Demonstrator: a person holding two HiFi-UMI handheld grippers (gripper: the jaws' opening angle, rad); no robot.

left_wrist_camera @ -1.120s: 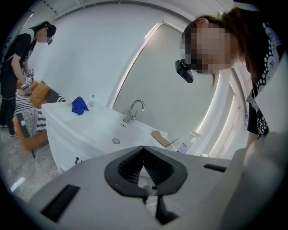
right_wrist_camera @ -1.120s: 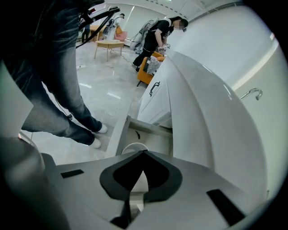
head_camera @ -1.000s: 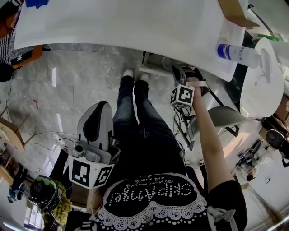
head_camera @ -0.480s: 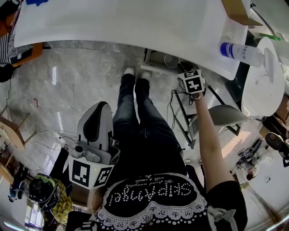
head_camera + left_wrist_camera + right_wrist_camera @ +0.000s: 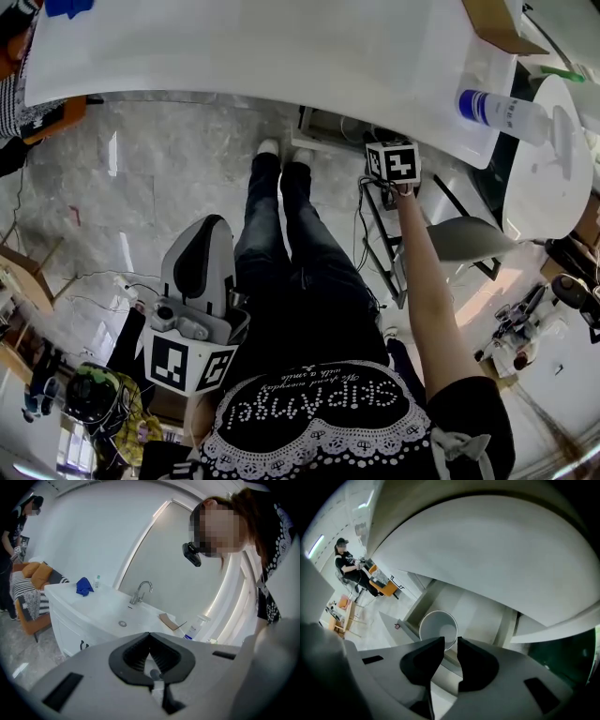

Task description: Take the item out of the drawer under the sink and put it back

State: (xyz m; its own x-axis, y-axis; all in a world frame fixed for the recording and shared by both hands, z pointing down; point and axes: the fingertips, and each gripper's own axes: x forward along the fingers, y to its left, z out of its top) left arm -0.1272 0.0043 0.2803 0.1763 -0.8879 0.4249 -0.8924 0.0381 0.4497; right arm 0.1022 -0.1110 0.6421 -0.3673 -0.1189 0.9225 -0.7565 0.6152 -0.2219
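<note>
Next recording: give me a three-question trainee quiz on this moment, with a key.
1. True or false: the left gripper is shut and empty.
2. What lies just past the jaw tips of the right gripper? A) sponge B) white cup C) spoon
3. Fill in: the blue cloth lies on the sink ____.
Key: 1 true. 2 B; those jaws have just been opening and stand apart, gripping nothing. 3 counter.

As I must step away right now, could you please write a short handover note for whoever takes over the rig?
Left gripper: shut, empty, beside the person's leg.
Right gripper: under the sink counter, jaws have just been opening, nothing pressed between them.
White cup: in the drawer, just beyond the jaw tips.
Done: cup apparently released in the drawer.
Left: withdraw, probably close the drawer.
</note>
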